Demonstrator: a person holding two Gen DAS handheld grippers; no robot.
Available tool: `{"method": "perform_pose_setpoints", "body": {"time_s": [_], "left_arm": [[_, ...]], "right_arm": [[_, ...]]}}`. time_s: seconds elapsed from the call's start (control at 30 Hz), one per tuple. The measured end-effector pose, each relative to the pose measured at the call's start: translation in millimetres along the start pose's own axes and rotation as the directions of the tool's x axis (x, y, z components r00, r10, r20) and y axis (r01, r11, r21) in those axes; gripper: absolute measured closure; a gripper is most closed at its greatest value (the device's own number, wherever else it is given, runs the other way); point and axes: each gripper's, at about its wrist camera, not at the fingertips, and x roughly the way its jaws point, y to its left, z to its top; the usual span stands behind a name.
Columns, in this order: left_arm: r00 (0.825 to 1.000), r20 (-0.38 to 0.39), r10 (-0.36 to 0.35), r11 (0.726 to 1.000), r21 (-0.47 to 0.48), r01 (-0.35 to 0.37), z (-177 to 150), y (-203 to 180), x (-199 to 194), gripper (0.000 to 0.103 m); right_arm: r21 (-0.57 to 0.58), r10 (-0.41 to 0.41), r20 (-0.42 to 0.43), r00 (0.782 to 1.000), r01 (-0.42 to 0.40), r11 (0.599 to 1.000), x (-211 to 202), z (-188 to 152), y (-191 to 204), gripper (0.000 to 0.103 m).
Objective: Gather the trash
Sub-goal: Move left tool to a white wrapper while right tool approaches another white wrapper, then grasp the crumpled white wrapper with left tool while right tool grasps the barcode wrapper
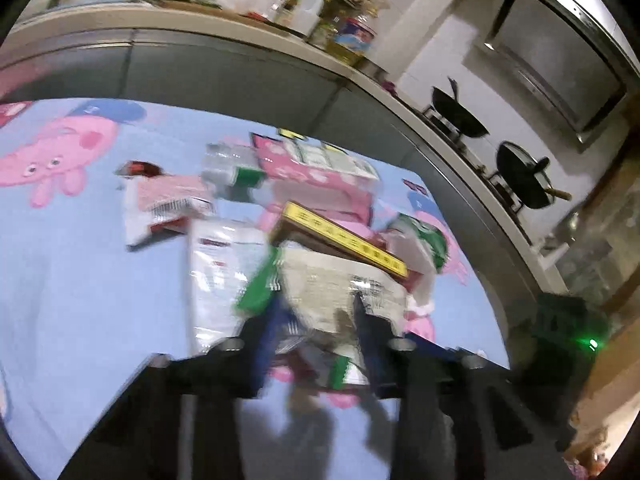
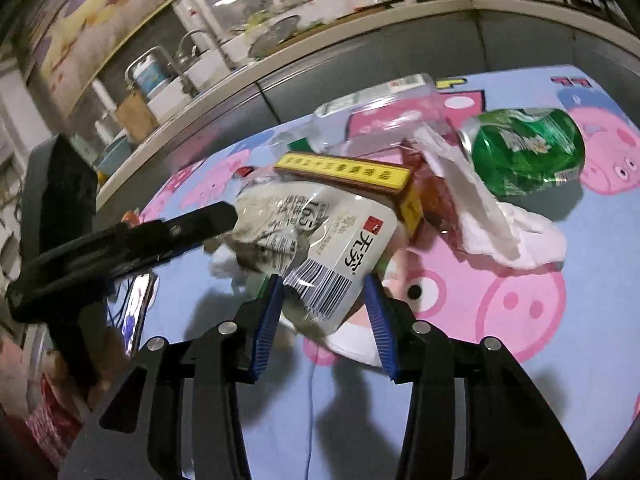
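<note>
Both my grippers are in at the trash pile on the blue cartoon cloth. My right gripper straddles the barcode end of the crinkled white wrapper, jaws parted, blue pads just off it, nothing clamped. My left gripper noses into the wrapper's far side; too blurred to tell whether it bites. I'd call this the gathering step. Next I need to pinch that wrapper without dragging the yellow box, the tissue or the crushed green can along.
</note>
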Motion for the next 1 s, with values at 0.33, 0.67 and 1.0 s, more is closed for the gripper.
{"method": "perform_pose_setpoints", "body": {"time_s": [0.33,0.67,1.0], "left_arm": [[0.997,0.037,-0.068,0.994,-0.088,0.071,-25.1,48.9,-57.9,0.097],[0.999,-0.044,-0.007,0.967,-0.254,-0.004,-56.7,96.3,-56.7,0.062],[0.992,-0.118,-0.048,0.974,-0.227,0.020,-79.3,71.9,-49.0,0.049]], "right_arm": [[-0.092,0.190,-0.079,0.979,-0.197,0.976,-2.0,-29.0,31.5,0.061],[-0.174,0.145,-0.124,0.982,-0.165,0.971,0.3,-46.3,46.8,0.059],[-0.255,-0.036,-0.027,0.999,0.028,0.967,8.2,-7.7,46.7,0.050]]}}
